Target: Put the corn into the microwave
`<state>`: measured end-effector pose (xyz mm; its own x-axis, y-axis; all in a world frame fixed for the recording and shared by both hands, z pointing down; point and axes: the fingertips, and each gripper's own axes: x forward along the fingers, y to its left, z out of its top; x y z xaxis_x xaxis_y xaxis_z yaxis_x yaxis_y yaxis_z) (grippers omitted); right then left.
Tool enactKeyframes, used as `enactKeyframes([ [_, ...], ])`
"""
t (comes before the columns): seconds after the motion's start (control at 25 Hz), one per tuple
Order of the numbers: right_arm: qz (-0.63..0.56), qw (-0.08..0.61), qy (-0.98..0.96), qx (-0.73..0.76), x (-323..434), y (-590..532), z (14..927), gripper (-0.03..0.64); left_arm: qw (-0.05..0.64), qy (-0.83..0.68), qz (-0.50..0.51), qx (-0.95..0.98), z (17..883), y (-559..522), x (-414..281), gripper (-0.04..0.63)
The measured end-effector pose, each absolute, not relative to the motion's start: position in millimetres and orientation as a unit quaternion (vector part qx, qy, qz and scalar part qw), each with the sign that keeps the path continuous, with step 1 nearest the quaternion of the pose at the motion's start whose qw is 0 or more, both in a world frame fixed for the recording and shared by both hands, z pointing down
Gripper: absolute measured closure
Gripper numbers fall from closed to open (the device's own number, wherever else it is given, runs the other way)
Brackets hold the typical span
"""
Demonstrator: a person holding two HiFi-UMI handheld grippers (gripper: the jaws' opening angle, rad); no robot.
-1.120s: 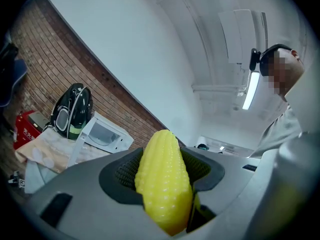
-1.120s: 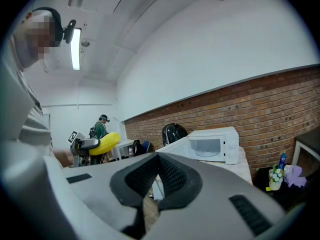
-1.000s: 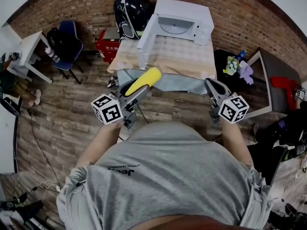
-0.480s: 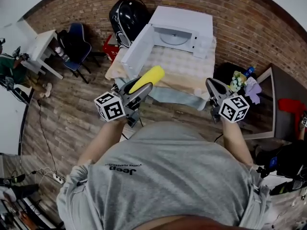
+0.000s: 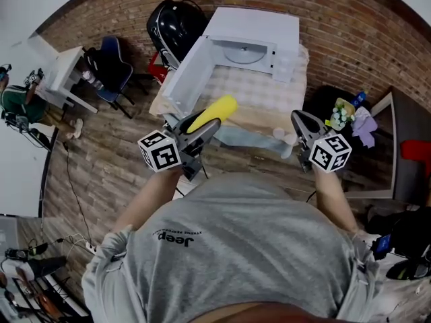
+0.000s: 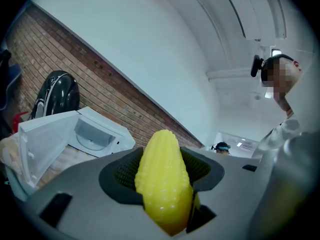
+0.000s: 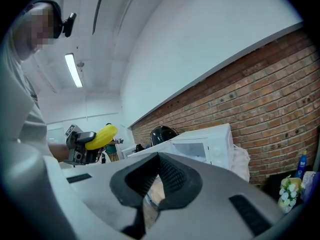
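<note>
Far ahead stands the table under its pale checked cloth, and on its far end the white microwave, its door swung wide to the left so the cavity and turntable lie open. Near the person, short of the table's near edge, both tools are held out. The right gripper has its jaws drawn together with nothing between them. The left gripper has its jaws spread fairly wide and clamped on the corn, which is held in the air to the near left of the microwave and not yet inside it. The cob looks like glossy moulded plastic — likely light and stiff, with a bumpy but slick skin. It is gripped low on its length, so the rounded tip juts well ahead of the pads. A tapered round body held that way could pivot or slide, so a hold nearer the thick middle seems safest.
</note>
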<state>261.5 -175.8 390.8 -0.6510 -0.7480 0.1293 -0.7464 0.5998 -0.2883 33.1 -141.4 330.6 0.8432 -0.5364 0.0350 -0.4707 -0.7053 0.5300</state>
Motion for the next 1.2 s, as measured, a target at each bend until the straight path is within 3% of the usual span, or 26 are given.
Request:
enactKeyframes([
  [0.28, -0.154, -0.017, 0.889, -0.431, 223.2, -207.6, 390.9, 0.599, 0.271, -0.244, -0.074, 0.928, 341.2, -179.6, 1.1, 0.348],
  [0.56, -0.156, -0.018, 0.868, -0.471, 144.8, -263.9, 377.3, 0.598, 0.256, -0.180, -0.062, 0.948, 346.6, -238.3, -64.7, 0.348],
  [0.92, -0.134, -0.069, 0.870, -0.470, 44.6, -331.4, 365.6, 0.599, 0.259, -0.099, -0.063, 0.959, 344.4, -296.9, -115.3, 0.348],
  [1.2, -0.159, -0.055, 0.871, -0.461, 62.1, -356.6, 366.9, 0.600, 0.266, -0.102, -0.076, 0.956, 346.6, -312.7, -93.1, 0.348],
])
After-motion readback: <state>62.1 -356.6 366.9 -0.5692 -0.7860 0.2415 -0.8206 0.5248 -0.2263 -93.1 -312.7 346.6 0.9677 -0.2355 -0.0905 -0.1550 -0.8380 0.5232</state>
